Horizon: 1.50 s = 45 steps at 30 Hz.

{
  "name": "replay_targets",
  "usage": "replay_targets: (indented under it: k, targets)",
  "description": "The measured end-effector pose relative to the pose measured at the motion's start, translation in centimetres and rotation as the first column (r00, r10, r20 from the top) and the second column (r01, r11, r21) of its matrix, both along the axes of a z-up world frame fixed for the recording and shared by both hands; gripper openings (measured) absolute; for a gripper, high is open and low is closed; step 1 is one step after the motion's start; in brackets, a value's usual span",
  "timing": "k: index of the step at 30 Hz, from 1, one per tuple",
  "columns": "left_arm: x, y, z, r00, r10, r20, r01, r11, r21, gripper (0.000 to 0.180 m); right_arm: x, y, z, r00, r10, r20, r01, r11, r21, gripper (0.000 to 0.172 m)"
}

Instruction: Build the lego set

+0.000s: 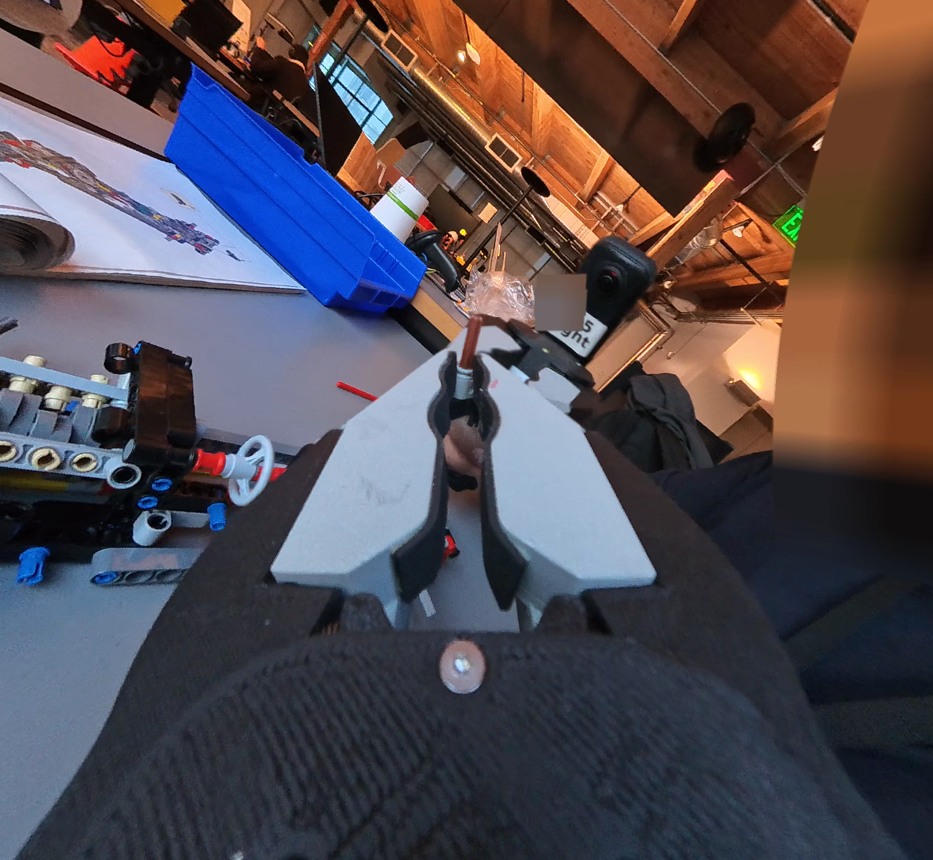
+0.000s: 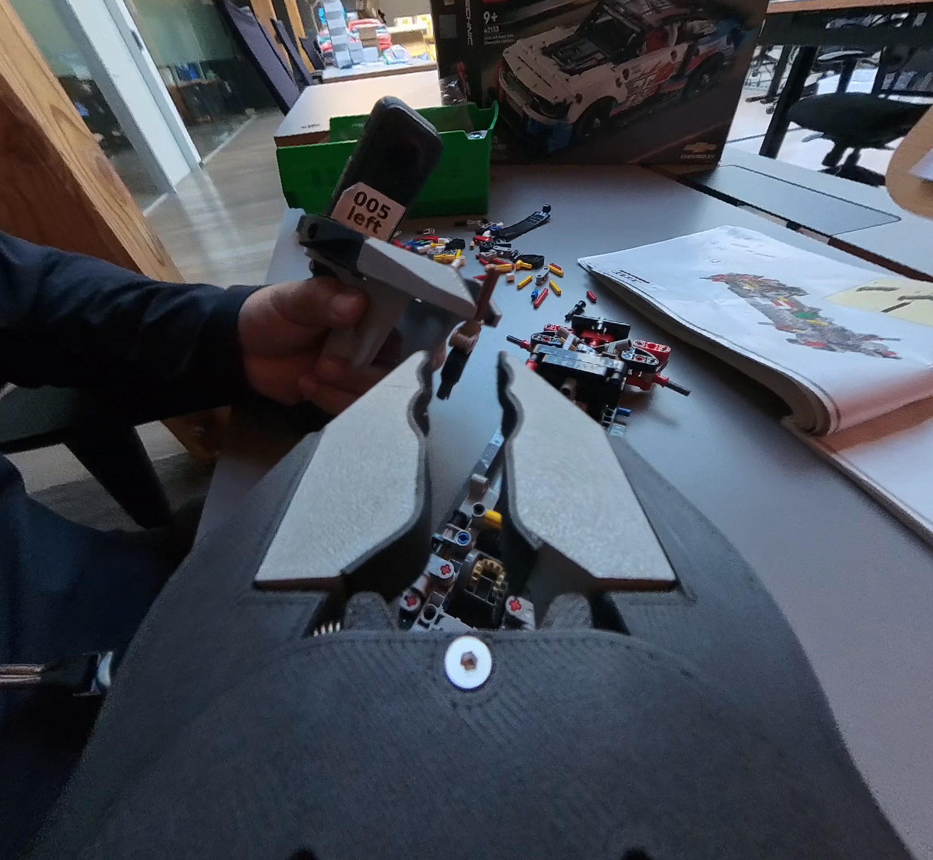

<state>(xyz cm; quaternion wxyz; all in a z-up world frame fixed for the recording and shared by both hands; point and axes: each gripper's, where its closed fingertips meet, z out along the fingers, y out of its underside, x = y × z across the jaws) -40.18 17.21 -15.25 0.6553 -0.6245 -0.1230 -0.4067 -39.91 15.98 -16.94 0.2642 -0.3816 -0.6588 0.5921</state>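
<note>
**Left claw pinches a brown axle piece; right claw stands spread below it**

In the left wrist view, the partly built brick model (image 1: 101,442) lies at the left on the grey table (image 1: 262,346), with a white steering wheel (image 1: 251,469) poking from it and blue pins scattered beside it. Behind it lie the open instruction booklet (image 1: 126,210) and a blue bin (image 1: 282,199). A loose red rod (image 1: 356,391) lies on the table just left of the fingers. In the middle, the left gripper (image 1: 467,384) is pressed together on a small assembly (image 1: 468,366): a brown axle sticking out past the fingertips, with a grey collar caught between the black pads. Only this view shows the collar in the pads. The right gripper's camera body appears beyond.

The right wrist view shows what the left cannot. A hand (image 2: 298,336) holds the left gripper at the left, and the assembly (image 2: 472,326) hangs below its fingers with a black part at its lower end. The right gripper (image 2: 464,381) is spread apart, that black end hanging between its fingertips; contact cannot be judged. Further right lie loose bricks (image 2: 505,260), a second brick model (image 2: 595,356) and the booklet (image 2: 757,311); a green bin (image 2: 454,169) and the printed box (image 2: 606,53) stand behind.
</note>
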Motion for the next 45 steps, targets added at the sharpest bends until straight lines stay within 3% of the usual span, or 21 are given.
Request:
replay_targets:
  k: [2, 4, 8, 11, 15, 18, 23, 28, 33, 38, 45]
  targets:
    - [0.3, 0.1, -0.2, 1.0, -0.006, -0.009, 0.006, 1.0, -0.007, 0.004, 0.0, 0.2, 0.3, 1.0, 0.005, 0.0, -0.005, 0.999, -0.041, 0.036]
    - [0.4, 0.2, -0.5, 0.999, 0.004, -0.034, -0.005, 1.0, -0.024, 0.004, 0.1, 0.4, 0.8, 1.0, 0.006, -0.018, -0.007, 0.997, -0.071, 0.038]
    - [0.6, 0.1, -0.3, 0.997, -0.001, -0.078, -0.001, 1.0, -0.026, 0.004, 0.1, 0.4, 0.2, 0.999, 0.037, 0.025, -0.034, 0.995, -0.091, 0.021]
    - [0.8, 0.0, -0.3, 0.995, -0.017, -0.103, 0.014, 1.0, -0.026, 0.004, 0.6, -0.4, 0.2, 0.989, 0.138, 0.056, -0.126, 0.975, -0.185, 0.007]
    - [1.6, -0.6, 0.9, 0.991, -0.112, -0.076, 0.116, 0.992, 0.04, 0.004, 1.6, -1.0, 1.6, 0.946, 0.32, 0.056, -0.268, 0.866, -0.423, 0.007]
    - [1.8, -0.7, 1.0, 0.986, -0.142, -0.085, 0.146, 0.988, 0.048, 0.004, 1.7, -1.0, 1.7, 0.917, 0.391, 0.077, -0.291, 0.787, -0.544, 0.006]
    - [1.4, -0.8, 0.3, 0.981, -0.132, -0.146, 0.129, 0.991, -0.025, 0.004, 1.3, -0.8, 1.0, 0.942, 0.317, 0.108, -0.238, 0.86, -0.451, 0.005]
    - [0.7, -1.2, 0.3, 0.957, -0.086, -0.278, 0.076, 0.996, -0.049, 0.003, 1.0, -0.4, 0.7, 0.953, 0.278, 0.123, -0.197, 0.873, -0.446, 0.005]
    - [0.9, -1.3, -1.0, 0.953, -0.155, -0.26, 0.121, 0.983, -0.141, 0.033, 0.9, 0.2, 1.1, 0.961, 0.256, 0.105, -0.181, 0.868, -0.462, 0.005]
    - [2.5, -1.2, -1.3, 0.949, -0.213, -0.23, 0.188, 0.974, -0.128, 0.006, 1.1, -0.4, 1.5, 0.956, 0.281, 0.086, -0.209, 0.856, -0.472, 0.005]
    - [4.0, -2.7, -0.6, 0.91, -0.362, -0.204, 0.355, 0.932, -0.072, 0.005, 2.6, -1.9, 2.3, 0.901, 0.432, 0.045, -0.348, 0.78, -0.52, 0.007]
